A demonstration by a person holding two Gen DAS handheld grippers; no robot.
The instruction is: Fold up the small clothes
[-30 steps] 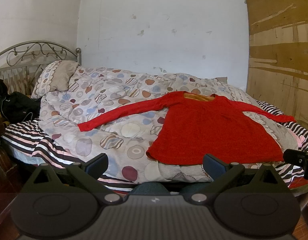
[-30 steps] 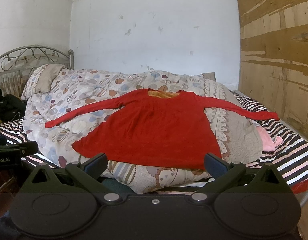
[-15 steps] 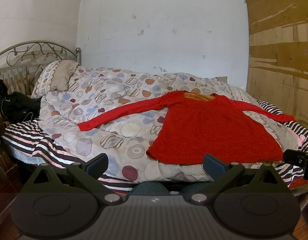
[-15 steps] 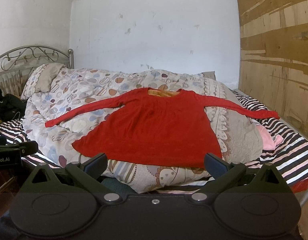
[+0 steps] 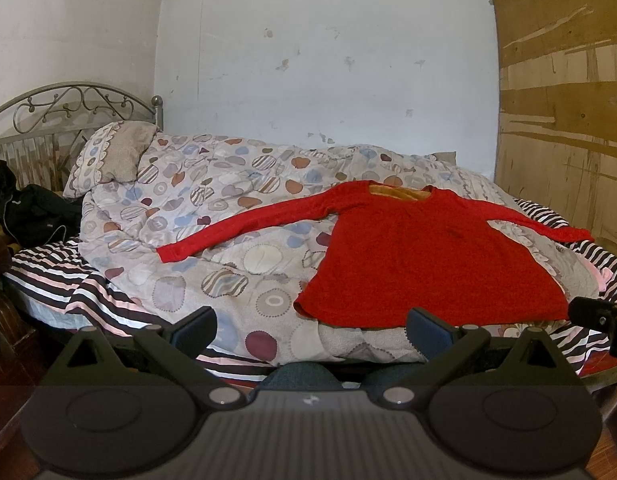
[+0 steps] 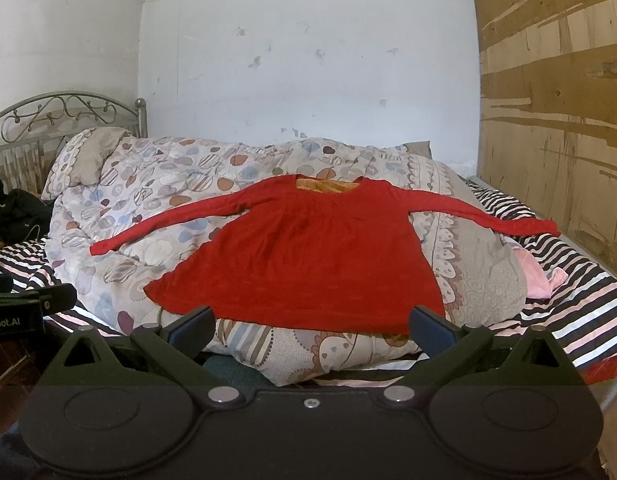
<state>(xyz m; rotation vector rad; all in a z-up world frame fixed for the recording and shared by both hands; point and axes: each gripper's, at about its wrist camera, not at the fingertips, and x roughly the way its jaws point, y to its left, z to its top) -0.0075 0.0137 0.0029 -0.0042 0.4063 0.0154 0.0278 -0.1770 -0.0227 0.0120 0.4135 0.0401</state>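
A red long-sleeved top (image 5: 424, 256) lies flat on the patterned quilt (image 5: 228, 216), both sleeves spread out, its orange-lined collar at the far side. It also shows in the right wrist view (image 6: 304, 256). My left gripper (image 5: 312, 326) is open and empty, short of the bed's near edge, left of the top's hem. My right gripper (image 6: 310, 326) is open and empty, centred in front of the hem. Each gripper shows at the edge of the other's view.
A pillow (image 5: 112, 156) leans on the metal headboard (image 5: 68, 108) at the left. Dark clothes (image 5: 32, 212) lie by it. A striped sheet (image 6: 580, 308) and a pink cloth (image 6: 536, 280) lie at the right. A plywood wall (image 6: 556, 100) bounds the right side.
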